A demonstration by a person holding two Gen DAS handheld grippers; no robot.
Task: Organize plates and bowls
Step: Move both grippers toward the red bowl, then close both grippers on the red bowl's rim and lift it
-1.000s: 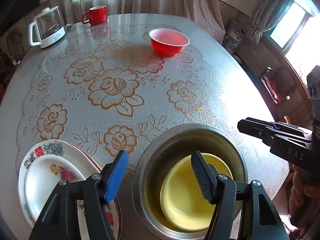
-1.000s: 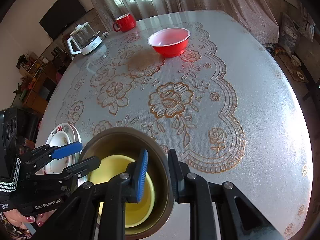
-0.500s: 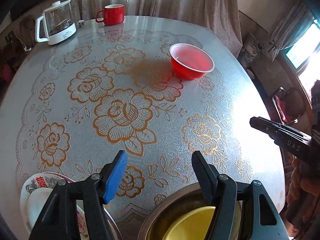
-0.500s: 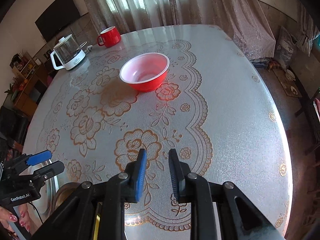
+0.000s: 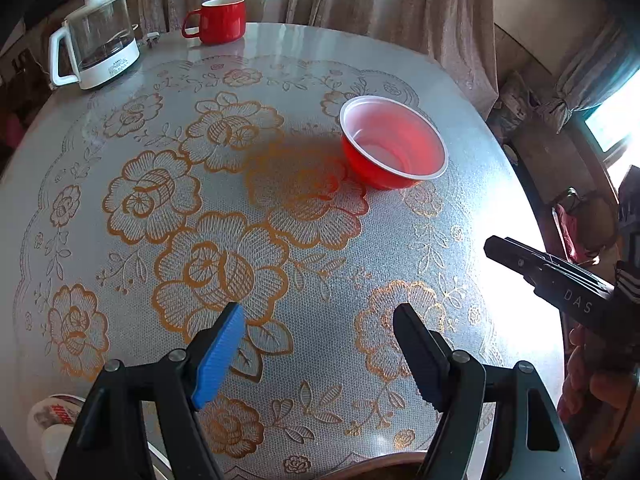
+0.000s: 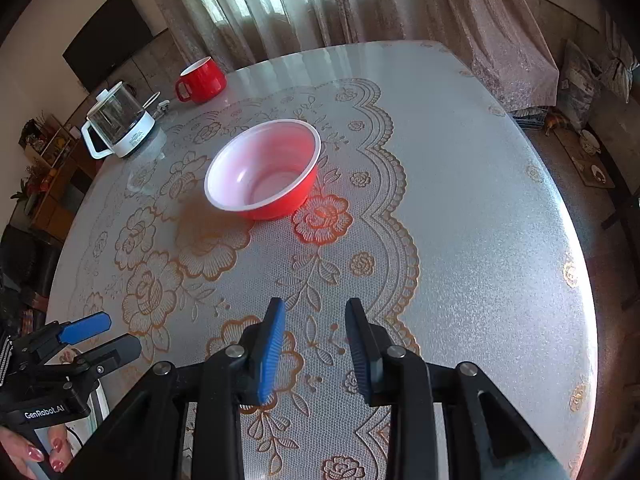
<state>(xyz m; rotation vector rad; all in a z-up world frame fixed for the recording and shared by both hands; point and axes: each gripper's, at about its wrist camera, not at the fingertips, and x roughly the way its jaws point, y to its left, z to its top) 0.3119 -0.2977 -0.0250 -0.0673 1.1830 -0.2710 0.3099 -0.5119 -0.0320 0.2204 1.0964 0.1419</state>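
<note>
A red bowl (image 5: 394,148) with a pale inside stands upright and empty on the flowered tablecloth, also seen from the right wrist view (image 6: 264,172). My left gripper (image 5: 318,316) hovers over the cloth short of the bowl, its jaws opening with nothing between them. My right gripper (image 6: 315,306) is likewise short of the bowl, its jaws opening and empty. Each gripper shows in the other's view: the right gripper (image 5: 490,246) at the right edge, the left gripper (image 6: 122,334) at the lower left. A sliver of the stacked plates (image 5: 56,412) and the steel bowl's rim (image 5: 380,462) remain at the bottom edge.
A glass kettle (image 5: 100,40) and a red mug (image 5: 220,20) stand at the table's far left edge. The round table (image 6: 500,200) drops off on the right toward a floor with cushions. Curtains hang behind the table.
Both grippers moved forward from over the steel bowl and plates toward the red bowl, which now looks larger. The right gripper left the steel bowl's rim. Both pairs of jaws stand wider.
</note>
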